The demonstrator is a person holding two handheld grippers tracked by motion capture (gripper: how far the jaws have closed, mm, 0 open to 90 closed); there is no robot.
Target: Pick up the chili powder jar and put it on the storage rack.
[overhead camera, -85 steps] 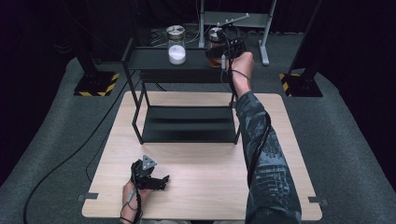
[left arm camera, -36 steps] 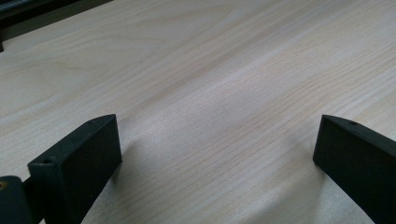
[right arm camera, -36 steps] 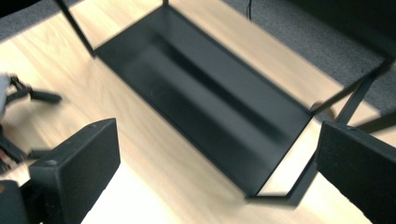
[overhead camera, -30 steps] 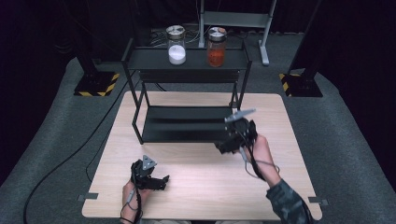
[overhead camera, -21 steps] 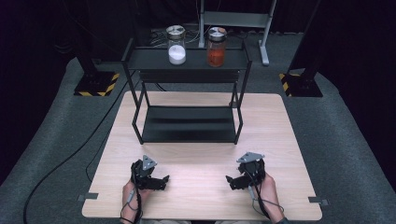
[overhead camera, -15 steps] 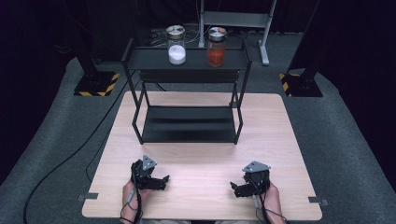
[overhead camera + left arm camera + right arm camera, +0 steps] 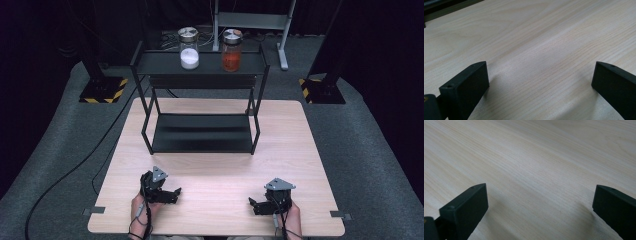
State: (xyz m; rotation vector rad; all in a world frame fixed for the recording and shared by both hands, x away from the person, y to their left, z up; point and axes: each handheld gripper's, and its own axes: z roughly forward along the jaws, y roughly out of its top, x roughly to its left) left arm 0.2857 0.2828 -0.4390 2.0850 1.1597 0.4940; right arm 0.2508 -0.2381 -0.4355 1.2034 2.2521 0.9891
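While both grippers sit low at the near edge of the bench, counts as follows;

Grippers: two; left gripper (image 7: 170,192) near-left, right gripper (image 7: 256,204) near-right; well apart from each other; each carries a grey three-cornered plate on top

Hands: two; left hand (image 7: 142,209) and right hand (image 7: 291,214) come in from the bottom edge, one behind each gripper

Left jaws: two black jaws, spread wide in the left gripper view; bare wood between them; nothing held

Right jaws: two black jaws, spread wide in the right gripper view; bare wood between them; nothing held

Jaw direction: in the high view the left gripper's jaws point right, the right gripper's point left; they face each other across the bench

Bench: one (image 7: 300,145); light wood; grippers close over its near part

Rack: one black metal rack (image 7: 202,135), two levels; stands on the far half of the bench; lower shelf bare

Jars: two, both on the rack's top shelf, both with metal lids, standing upright; white jar (image 7: 189,49) on the left with white contents; orange jar (image 7: 231,50) on the right with orange-red contents; near each other but apart; well apart from both grippers

Cables: one trails from each gripper toward the near edge; one black cable (image 7: 75,170) runs across the grey floor at the left

Floor markers: two black-and-yellow striped bases, one on each side beyond the bench
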